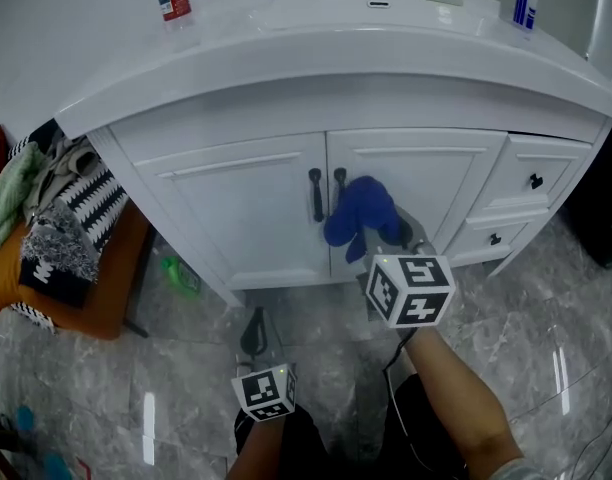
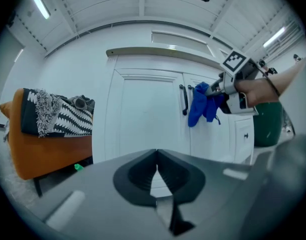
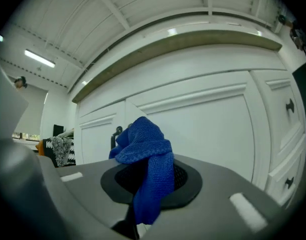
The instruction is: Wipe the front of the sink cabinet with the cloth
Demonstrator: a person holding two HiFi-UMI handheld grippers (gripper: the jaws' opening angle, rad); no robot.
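While tight on blue cloth [image 3: 145, 154], right gripper [image 3: 149, 181] near cabinet door [image 3: 208, 129]; left gripper [image 2: 157, 179] jaws together.

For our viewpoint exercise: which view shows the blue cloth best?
Right gripper view: the blue cloth sits close, clamped in the right tongs. Head view shows it bunched by the door handles; left gripper view, small and distant.

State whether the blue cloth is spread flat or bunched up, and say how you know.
Bunched up: the blue cloth hangs as a crumpled wad from the right gripper, jaws clamped on it.
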